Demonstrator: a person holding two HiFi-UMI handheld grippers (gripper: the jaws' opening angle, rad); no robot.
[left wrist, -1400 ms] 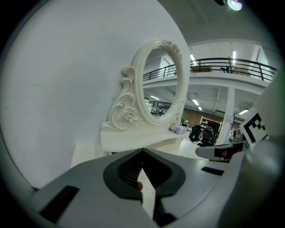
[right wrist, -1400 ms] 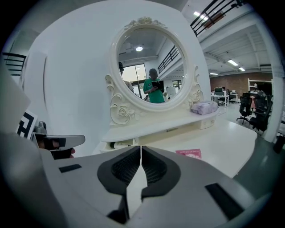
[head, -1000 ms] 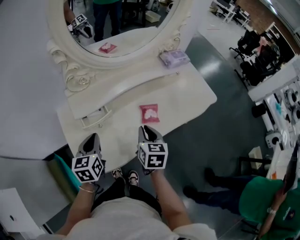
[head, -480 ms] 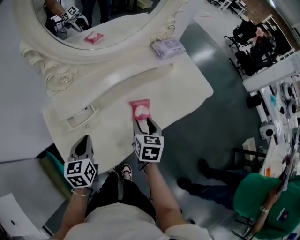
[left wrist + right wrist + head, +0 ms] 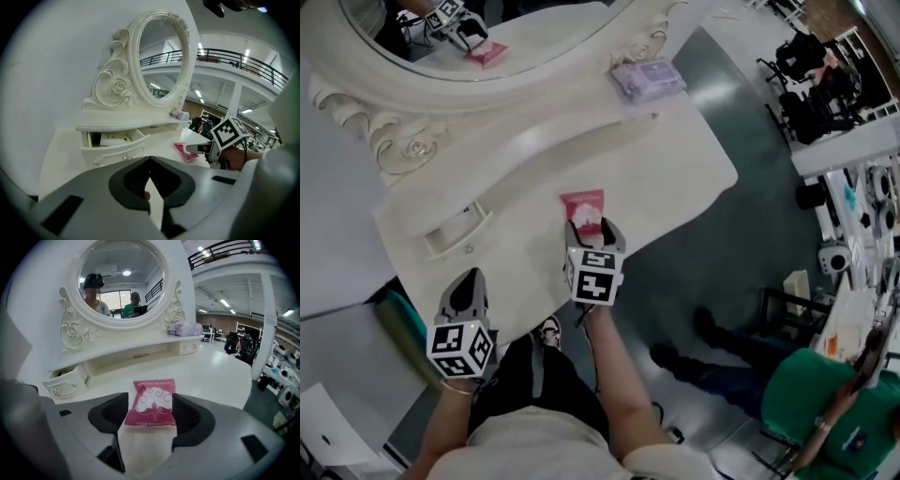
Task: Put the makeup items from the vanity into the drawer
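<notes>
The head view looks steeply down from well above the vanity top point(image 5: 675, 178), with the mirror point(image 5: 516, 37) at its upper edge. The left gripper view sits low off the vanity's left end, facing the open drawer point(image 5: 117, 150) and the mirror at a slant. The right gripper view sits low and close, squarely facing the mirror, with a pink packet point(image 5: 151, 404) just ahead. All three share the packet, drawer and mirror.

A glossy grey floor point(image 5: 722, 253) fills the head view's right half. Black office chairs point(image 5: 799, 101) stand at upper right beside a white desk point(image 5: 848, 150). In the left gripper view, a railed balcony point(image 5: 234, 56) crosses the upper right, with strip lights point(image 5: 197, 93) below it.
</notes>
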